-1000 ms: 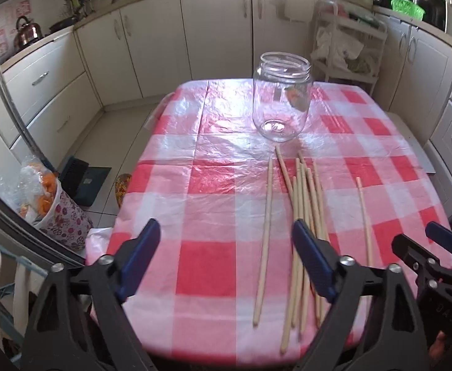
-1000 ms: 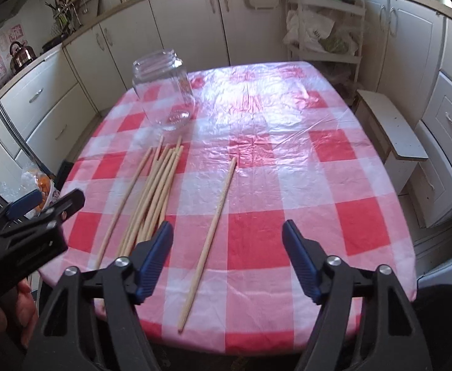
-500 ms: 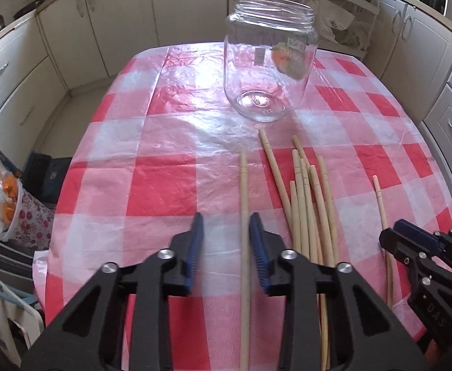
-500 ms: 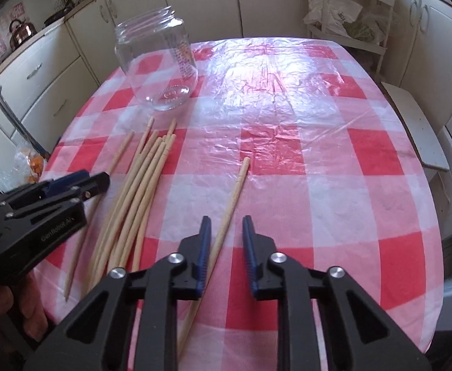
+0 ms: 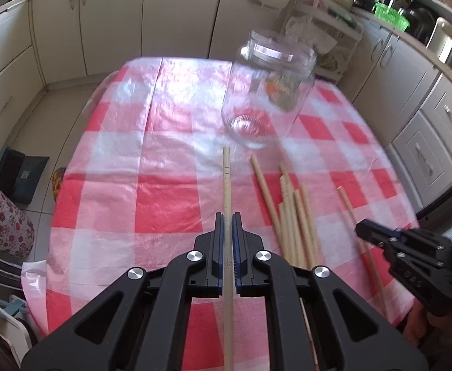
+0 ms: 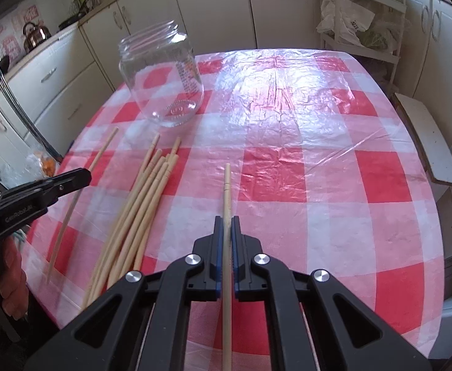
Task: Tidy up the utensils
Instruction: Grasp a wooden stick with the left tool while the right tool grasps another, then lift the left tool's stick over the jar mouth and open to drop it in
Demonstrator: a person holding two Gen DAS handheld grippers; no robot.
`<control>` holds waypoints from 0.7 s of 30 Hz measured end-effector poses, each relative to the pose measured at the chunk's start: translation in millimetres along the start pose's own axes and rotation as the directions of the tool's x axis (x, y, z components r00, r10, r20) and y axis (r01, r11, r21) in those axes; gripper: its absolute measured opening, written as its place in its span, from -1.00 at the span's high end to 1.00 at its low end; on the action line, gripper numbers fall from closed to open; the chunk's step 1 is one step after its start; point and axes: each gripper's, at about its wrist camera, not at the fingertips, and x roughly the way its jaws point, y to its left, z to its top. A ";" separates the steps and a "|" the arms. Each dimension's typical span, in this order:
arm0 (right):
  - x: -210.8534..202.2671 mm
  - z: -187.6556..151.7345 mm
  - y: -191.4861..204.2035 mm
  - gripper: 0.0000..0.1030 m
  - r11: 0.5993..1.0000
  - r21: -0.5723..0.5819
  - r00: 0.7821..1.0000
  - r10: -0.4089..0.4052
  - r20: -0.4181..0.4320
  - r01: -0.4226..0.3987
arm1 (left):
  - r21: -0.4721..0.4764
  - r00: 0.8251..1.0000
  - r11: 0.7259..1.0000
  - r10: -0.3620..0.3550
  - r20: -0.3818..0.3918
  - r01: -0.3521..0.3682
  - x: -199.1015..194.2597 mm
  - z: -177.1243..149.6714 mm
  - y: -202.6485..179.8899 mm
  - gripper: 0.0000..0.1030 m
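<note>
My left gripper is shut on a wooden chopstick that points toward the clear glass jar standing upright on the red-checked table. My right gripper is shut on another chopstick. A bundle of several chopsticks lies between the two grippers; it also shows in the right wrist view. The jar is empty and stands far left in the right wrist view. The left gripper shows at the left edge there, the right gripper at the right edge of the left wrist view.
Cream kitchen cabinets ring the table. A white rack with bags stands behind it, a low stool to its right. A floral bag and a dustpan are on the floor at the left.
Both grippers moved forward and down over the table and closed, each on a single chopstick. One second ago both were wide open.
</note>
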 end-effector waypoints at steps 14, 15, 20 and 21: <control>-6.0 -2.8 -30.4 0.89 0.960 0.184 0.966 0.178 0.187 -0.212 | -0.024 0.876 0.990 -0.114 0.469 0.142 -72.9 101.0 -22.4 0.90; -4.5 -3.5 -31.4 0.89 0.958 0.191 0.966 0.179 0.188 -0.215 | -0.021 0.862 0.987 -0.127 0.490 0.157 -71.6 109.4 -25.2 0.90; 1.0 -5.5 -40.5 0.88 0.943 0.236 0.963 0.190 0.191 -0.233 | -0.010 0.822 0.981 -0.155 0.548 0.192 -54.7 140.1 -33.8 0.90; 1.4 -5.4 -41.9 0.89 0.940 0.243 0.962 0.193 0.193 -0.237 | -0.009 0.816 0.982 -0.150 0.558 0.187 -50.5 146.7 -35.8 0.90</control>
